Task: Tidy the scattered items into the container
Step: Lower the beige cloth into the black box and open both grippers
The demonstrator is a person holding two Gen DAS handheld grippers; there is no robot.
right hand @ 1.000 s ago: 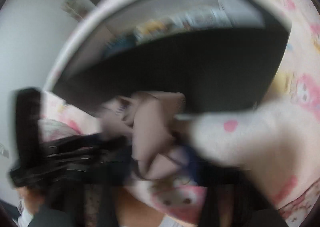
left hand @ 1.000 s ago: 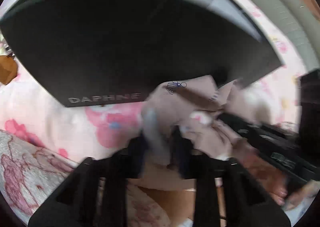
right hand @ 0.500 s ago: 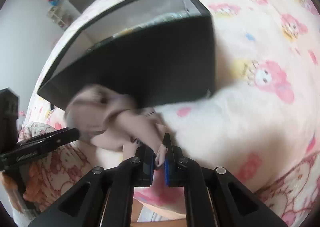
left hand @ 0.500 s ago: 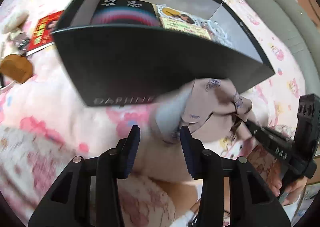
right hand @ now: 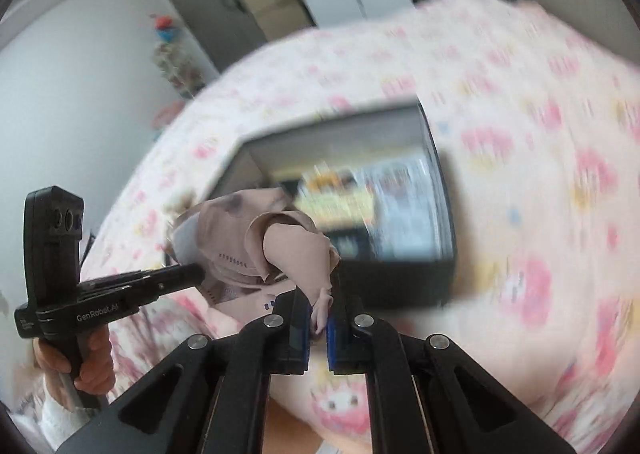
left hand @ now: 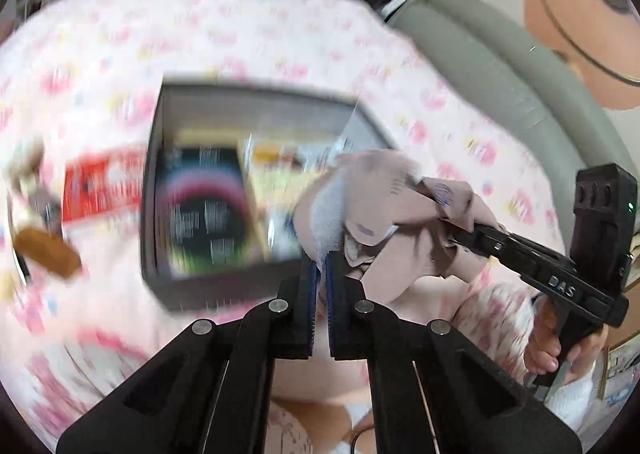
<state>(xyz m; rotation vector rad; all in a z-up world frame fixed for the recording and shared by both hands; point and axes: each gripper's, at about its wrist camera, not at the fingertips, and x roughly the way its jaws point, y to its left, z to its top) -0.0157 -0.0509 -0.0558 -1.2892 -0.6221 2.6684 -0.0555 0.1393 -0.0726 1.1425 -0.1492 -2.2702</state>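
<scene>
A beige cloth [left hand: 384, 206] with a grey lining hangs in the air, stretched between both grippers above the near side of an open black box [left hand: 224, 290]. My left gripper [left hand: 320, 274] has its jaws closing tight on the cloth's grey-lined edge. The right gripper's fingertips [left hand: 452, 224] pinch the cloth's other end. In the right wrist view my right gripper [right hand: 318, 302] is shut on a fold of the cloth [right hand: 256, 238], with the left gripper's fingertips [right hand: 192, 272] at its far side. Behind the cloth lies the box [right hand: 400, 282]. Blurred packets [left hand: 204, 214] lie inside the box.
A pink patterned bedspread [left hand: 240, 34] carries the box. A red booklet [left hand: 100, 186] and a brown item [left hand: 48, 254] lie left of it. A grey padded edge [left hand: 500, 74] runs along the bed's far right. A person's hand [left hand: 548, 346] holds the right gripper.
Both grippers rose with the cloth from low against the box's front wall to above its rim. The left jaws stood apart half a second ago and now pinch the cloth.
</scene>
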